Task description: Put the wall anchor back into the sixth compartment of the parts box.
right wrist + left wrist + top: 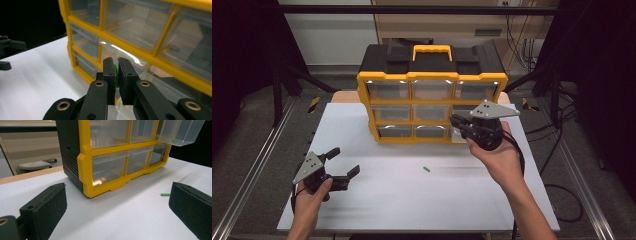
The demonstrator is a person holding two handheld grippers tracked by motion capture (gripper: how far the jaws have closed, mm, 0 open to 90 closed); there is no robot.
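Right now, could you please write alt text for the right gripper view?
The right gripper pinches a small green piece between its nearly closed black jaws, close in front of the yellow drawer cabinet with clear drawers. The white table stretches left.

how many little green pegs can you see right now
3. One peg lies loose on the table. One is pinched in the right tongs at the organizer. One lies in the pulled-out drawer. Other drawers may hide more.
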